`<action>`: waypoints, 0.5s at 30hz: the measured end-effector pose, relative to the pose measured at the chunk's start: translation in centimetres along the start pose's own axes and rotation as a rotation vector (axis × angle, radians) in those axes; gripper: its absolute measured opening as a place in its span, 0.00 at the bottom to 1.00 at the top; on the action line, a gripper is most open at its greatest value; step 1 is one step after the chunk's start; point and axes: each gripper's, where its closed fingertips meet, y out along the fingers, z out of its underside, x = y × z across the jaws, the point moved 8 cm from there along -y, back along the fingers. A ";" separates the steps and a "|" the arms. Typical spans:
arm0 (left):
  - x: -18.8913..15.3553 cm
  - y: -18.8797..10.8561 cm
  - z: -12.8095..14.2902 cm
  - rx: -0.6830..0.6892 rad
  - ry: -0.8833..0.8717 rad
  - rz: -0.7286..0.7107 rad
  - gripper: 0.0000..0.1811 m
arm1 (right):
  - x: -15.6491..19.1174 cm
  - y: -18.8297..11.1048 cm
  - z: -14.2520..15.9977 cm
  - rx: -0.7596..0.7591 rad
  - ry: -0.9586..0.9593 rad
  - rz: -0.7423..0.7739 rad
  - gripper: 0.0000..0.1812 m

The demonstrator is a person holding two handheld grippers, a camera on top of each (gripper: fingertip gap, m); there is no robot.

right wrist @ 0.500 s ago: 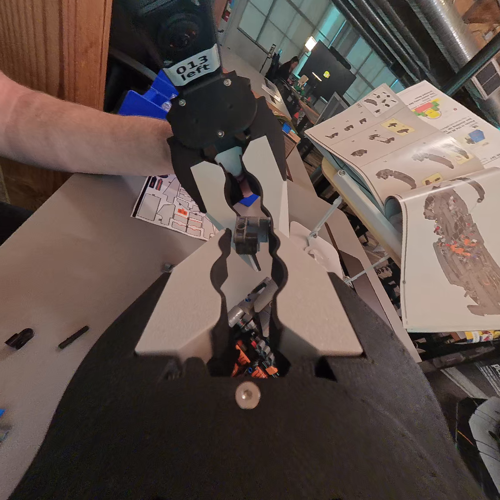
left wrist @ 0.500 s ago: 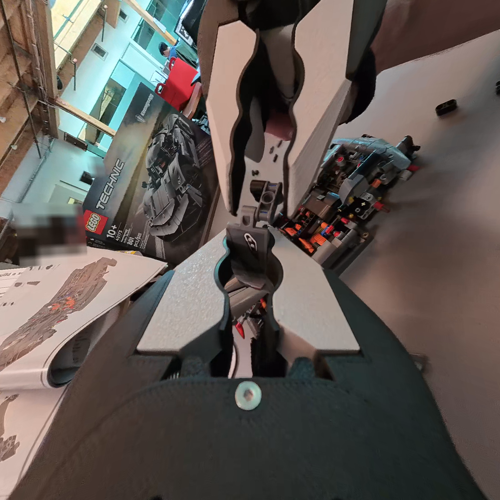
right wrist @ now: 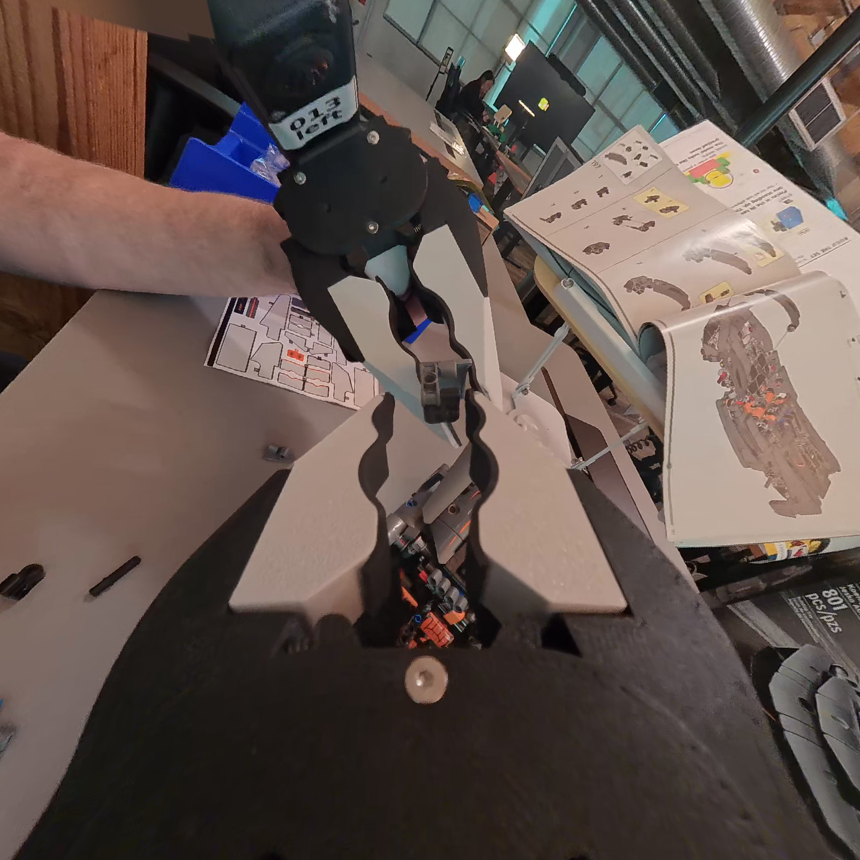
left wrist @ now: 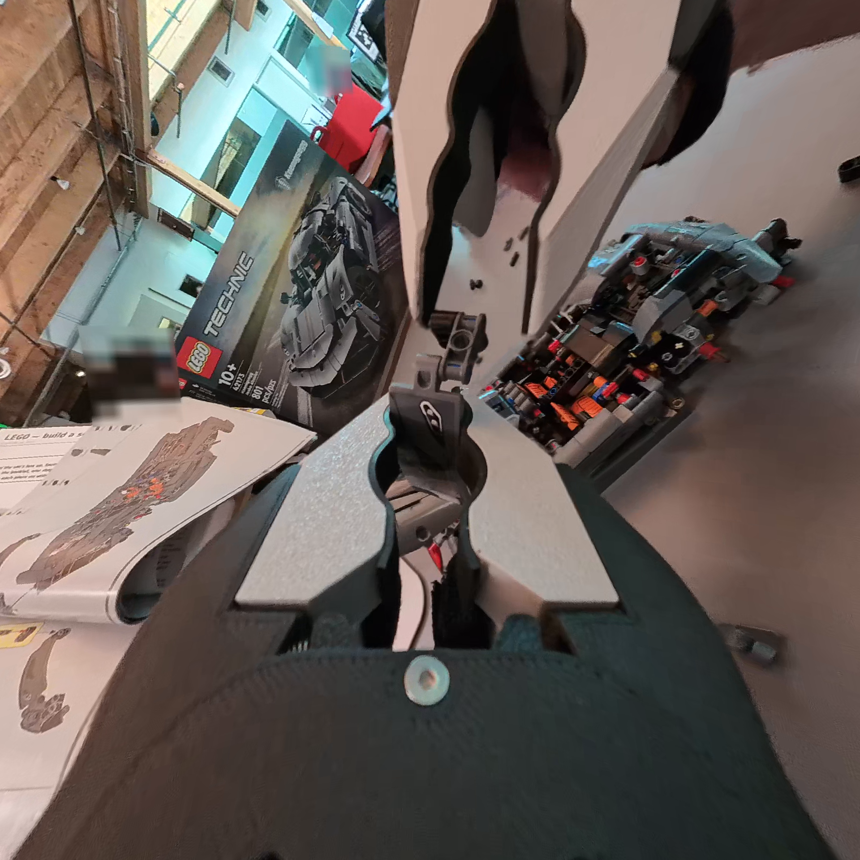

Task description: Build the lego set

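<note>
1. My left wrist view looks forward along the left gripper (left wrist: 430, 421), tilted hard, facing the lego box (left wrist: 298, 288) and instruction booklet (left wrist: 139, 502), with the partly built car (left wrist: 628, 349) to its right.
2. My right wrist view looks the opposite way, straight at the left gripper (right wrist: 446, 386), very near.
3. Both share the small piece (right wrist: 440, 386) between the tips, the booklet and the grey table (right wrist: 116, 442).

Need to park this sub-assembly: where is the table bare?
The table is bare between the sticker sheet and the loose black axle, save one small grey piece. It is also largely bare beyond the partly built car, away from the box. The booklet side is crowded.
</note>
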 end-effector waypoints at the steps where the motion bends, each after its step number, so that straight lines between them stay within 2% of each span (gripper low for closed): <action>1: 0.1 0.0 0.1 -0.001 -0.005 -0.007 0.10 | -0.1 -0.3 -0.2 -0.003 -0.004 -0.001 0.16; 4: 0.4 -0.3 0.3 -0.006 -0.017 -0.026 0.10 | 0.6 -1.6 -1.2 0.013 0.044 -0.071 0.14; 7: 0.5 -0.2 0.4 -0.001 -0.018 -0.028 0.10 | 3.4 -3.0 -1.6 0.116 0.088 -0.183 0.14; 12: 0.4 0.1 0.4 0.007 -0.020 -0.022 0.10 | 9.9 -4.8 0.6 0.329 0.130 -0.267 0.16; 15: 0.3 0.2 0.4 0.008 -0.020 -0.023 0.10 | 12.2 -6.0 2.4 0.418 0.186 -0.265 0.16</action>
